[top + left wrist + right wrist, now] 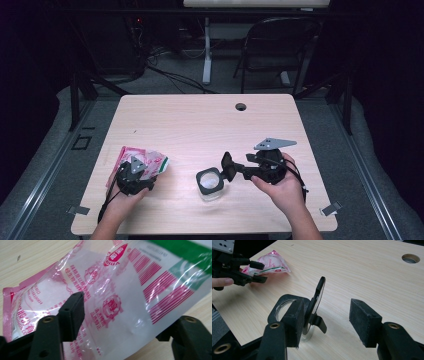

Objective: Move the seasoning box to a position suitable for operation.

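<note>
Your left gripper (120,322) stood spread over the salt bag (120,290), whose long axis ran crosswise between its jaws, pads not yet pressing.

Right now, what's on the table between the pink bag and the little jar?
Nothing: in the high view, bare table lies between the pink bag and the jar.

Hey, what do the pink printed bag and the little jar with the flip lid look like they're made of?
Bag: thin glossy plastic film, judging by its creases, glare and see-through patches. Jar: clear body, glass or hard plastic; black lid looks like matte plastic.
</note>
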### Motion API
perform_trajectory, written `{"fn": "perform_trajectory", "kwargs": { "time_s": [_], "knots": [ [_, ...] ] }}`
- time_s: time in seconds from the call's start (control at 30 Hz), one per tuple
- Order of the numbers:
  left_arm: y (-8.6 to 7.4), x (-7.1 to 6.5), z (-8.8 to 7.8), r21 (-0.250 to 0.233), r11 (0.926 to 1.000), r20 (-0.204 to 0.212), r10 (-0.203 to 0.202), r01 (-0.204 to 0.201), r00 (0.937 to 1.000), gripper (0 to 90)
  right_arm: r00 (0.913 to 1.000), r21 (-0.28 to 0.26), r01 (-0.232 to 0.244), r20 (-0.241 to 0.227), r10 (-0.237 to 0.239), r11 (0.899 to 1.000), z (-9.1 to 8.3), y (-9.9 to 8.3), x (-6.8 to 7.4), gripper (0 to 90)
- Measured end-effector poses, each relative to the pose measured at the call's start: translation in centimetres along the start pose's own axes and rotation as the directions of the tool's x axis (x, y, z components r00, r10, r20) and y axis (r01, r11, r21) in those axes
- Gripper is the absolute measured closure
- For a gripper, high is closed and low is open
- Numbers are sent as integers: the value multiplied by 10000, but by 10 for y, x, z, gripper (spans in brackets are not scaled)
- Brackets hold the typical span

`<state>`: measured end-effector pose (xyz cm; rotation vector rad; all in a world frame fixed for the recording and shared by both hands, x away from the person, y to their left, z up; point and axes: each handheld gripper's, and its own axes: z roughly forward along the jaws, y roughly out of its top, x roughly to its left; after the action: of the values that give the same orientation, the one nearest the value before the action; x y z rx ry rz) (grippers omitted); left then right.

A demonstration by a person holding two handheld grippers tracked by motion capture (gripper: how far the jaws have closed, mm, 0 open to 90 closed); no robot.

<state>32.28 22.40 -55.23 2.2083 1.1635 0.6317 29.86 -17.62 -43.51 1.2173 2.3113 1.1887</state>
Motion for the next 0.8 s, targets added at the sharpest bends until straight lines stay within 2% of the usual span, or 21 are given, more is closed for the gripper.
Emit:
{"fn": "perform_trajectory", "kwargs": {
  "time_s": [0.03,0.13,0.37,0.53,0.63,0.8],
  "knots": [
    [-1,1,0,-21,10000,-22,22,-22,10000,399,10000,0,0,0,0,10000,0,0,0,462],
    [-4,6,4,88,9999,5,-58,58,10000,489,10000,-43,6,-14,-6,10000,-1,0,1,462],
    [-9,15,7,122,9993,-250,-349,353,9991,537,10000,-33,12,12,-12,10000,-2,0,0,462],
    [-11,20,9,246,9991,-177,-345,349,9992,642,10000,-48,33,-24,-33,10000,0,0,1,462],
    [-12,24,10,358,9986,-96,-380,383,9992,667,10000,-83,-23,-3,23,10000,0,0,2,462],
    [-12,28,11,367,9972,4,-648,647,9979,736,10000,6,4,-20,-4,10000,0,-1,1,462]
  ]
}}
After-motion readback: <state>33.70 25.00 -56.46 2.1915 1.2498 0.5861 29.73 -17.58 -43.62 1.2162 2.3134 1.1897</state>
